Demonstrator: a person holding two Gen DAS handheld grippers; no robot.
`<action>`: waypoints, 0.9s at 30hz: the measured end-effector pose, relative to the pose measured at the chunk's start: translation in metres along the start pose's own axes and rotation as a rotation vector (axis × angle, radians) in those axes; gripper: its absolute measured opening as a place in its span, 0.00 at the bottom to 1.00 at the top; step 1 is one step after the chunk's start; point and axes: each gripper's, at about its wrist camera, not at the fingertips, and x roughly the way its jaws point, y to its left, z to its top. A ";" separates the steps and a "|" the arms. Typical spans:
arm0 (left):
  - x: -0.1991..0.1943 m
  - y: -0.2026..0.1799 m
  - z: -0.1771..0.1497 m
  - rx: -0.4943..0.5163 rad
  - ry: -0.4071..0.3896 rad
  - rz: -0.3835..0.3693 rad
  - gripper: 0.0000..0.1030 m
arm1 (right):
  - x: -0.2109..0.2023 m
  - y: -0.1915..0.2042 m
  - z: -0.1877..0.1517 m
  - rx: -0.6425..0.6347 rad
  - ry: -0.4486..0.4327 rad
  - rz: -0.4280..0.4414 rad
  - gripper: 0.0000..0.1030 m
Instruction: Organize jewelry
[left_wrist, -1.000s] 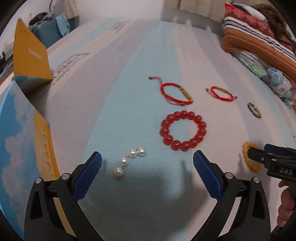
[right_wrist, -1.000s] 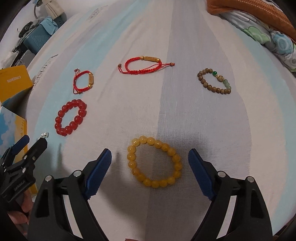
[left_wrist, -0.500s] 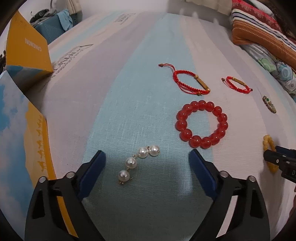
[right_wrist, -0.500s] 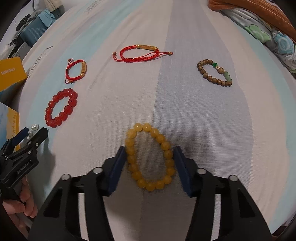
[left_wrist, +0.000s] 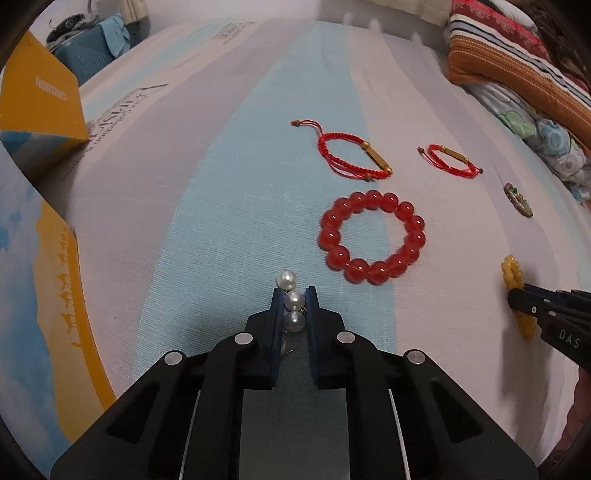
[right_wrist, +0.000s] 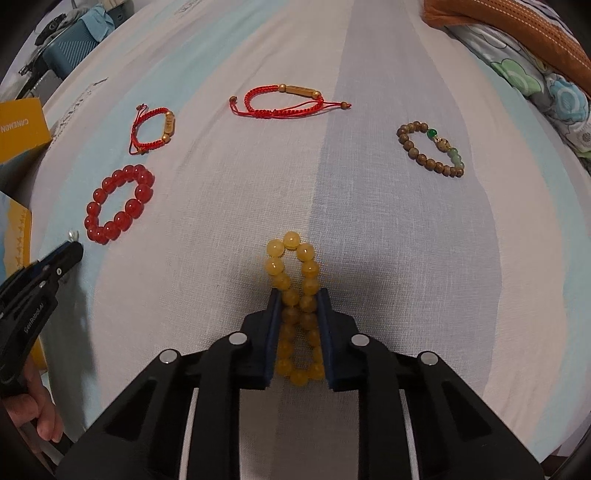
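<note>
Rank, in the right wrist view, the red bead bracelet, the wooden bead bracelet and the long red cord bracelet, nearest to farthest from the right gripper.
1. red bead bracelet, left of the right gripper.
2. wooden bead bracelet, far right.
3. long red cord bracelet, farthest, straight ahead.

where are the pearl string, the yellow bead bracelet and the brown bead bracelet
pearl string (left_wrist: 294, 300), left wrist view, middle pearl between the fingers
yellow bead bracelet (right_wrist: 291, 239), right wrist view, top bead of the loop
brown bead bracelet (right_wrist: 420, 154), right wrist view, lower-left beads
</note>
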 end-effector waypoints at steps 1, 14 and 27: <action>-0.001 -0.001 0.000 0.002 -0.002 -0.007 0.10 | -0.001 -0.002 -0.001 0.004 -0.002 0.002 0.18; -0.024 -0.008 0.004 0.002 -0.016 -0.033 0.10 | -0.010 -0.008 0.003 0.037 -0.038 0.031 0.15; -0.035 -0.005 0.007 -0.012 -0.027 -0.044 0.10 | -0.016 -0.012 0.001 0.067 -0.062 0.036 0.09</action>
